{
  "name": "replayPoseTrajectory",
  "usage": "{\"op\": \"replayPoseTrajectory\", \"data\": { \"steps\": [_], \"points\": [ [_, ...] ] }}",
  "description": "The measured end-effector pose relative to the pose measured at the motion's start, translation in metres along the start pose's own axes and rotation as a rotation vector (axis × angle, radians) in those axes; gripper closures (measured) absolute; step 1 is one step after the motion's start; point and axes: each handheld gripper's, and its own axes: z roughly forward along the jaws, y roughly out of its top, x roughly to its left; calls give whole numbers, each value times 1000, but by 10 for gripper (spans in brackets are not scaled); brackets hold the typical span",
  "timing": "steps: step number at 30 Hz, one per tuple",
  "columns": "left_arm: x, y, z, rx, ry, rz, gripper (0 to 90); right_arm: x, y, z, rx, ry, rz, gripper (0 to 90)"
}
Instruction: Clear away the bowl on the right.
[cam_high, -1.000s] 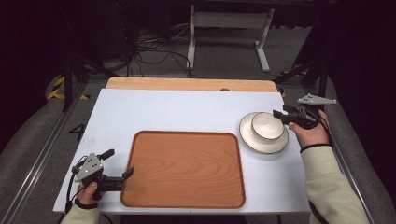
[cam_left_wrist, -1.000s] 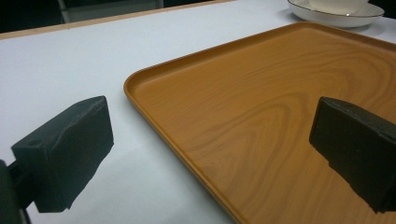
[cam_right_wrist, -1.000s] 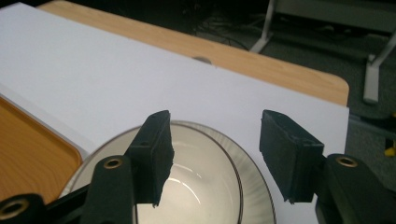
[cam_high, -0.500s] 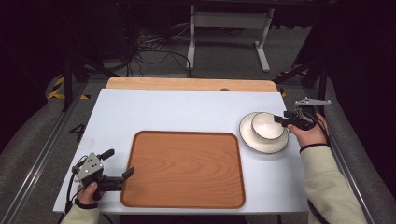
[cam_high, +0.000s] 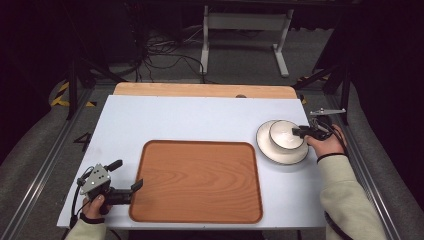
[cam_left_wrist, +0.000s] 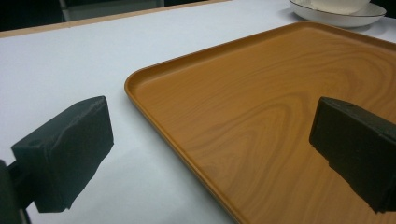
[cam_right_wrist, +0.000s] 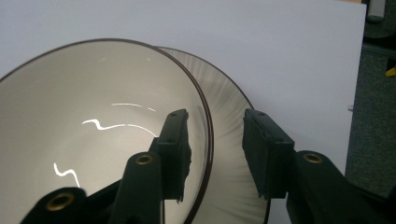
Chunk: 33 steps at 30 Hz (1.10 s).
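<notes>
Dark workshop floor and tangled cables frame a white table (cam_high: 200, 115), seen from the high view, where a person seated at six o'clock works with two hand-held grippers. At the centre of the table lies a wooden tray (cam_high: 197, 182), bare of any load. At three o'clock from the tray, a cream bowl (cam_high: 285, 135) with a thin dark rim sits on a matching plate (cam_high: 280, 152), just beside the tray's right edge.

Reaching in from four o'clock, the right gripper (cam_high: 302, 132) straddles the bowl's rim on the side nearest the person's hand. In the right gripper view the right gripper (cam_right_wrist: 212, 154) has one jaw inside the bowl (cam_right_wrist: 93, 126) and the other outside it, above the plate (cam_right_wrist: 229, 135); its jaws have just been closing with the rim between them, and a gap shows between the outer pad and the bowl wall, so the rim is not yet pinched.

At seven o'clock from the tray, the left gripper (cam_high: 125, 180) rests at the table's near-left corner, jaws spread wide. The left gripper view shows the left gripper (cam_left_wrist: 210, 154) with the tray's (cam_left_wrist: 261, 116) corner rim between its spread jaws, touching neither.
</notes>
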Motion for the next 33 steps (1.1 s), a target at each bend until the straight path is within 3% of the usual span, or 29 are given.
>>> {"op": "replayPoseTrajectory", "data": {
  "steps": [8,18,19,23,33],
  "points": [
    [0,0,0,1,2,1,5,6,-1,7,28,16,39,798],
    [0,0,0,-2,2,1,5,12,3,5,44,-7,101,822],
    [0,0,0,0,2,-2,4,13,4,3,43,-1,129,821],
    [0,0,0,1,2,-1,5,13,6,0,25,18,156,812],
    [0,0,0,2,1,-1,5,14,12,-11,13,12,180,808]
  ]
}}
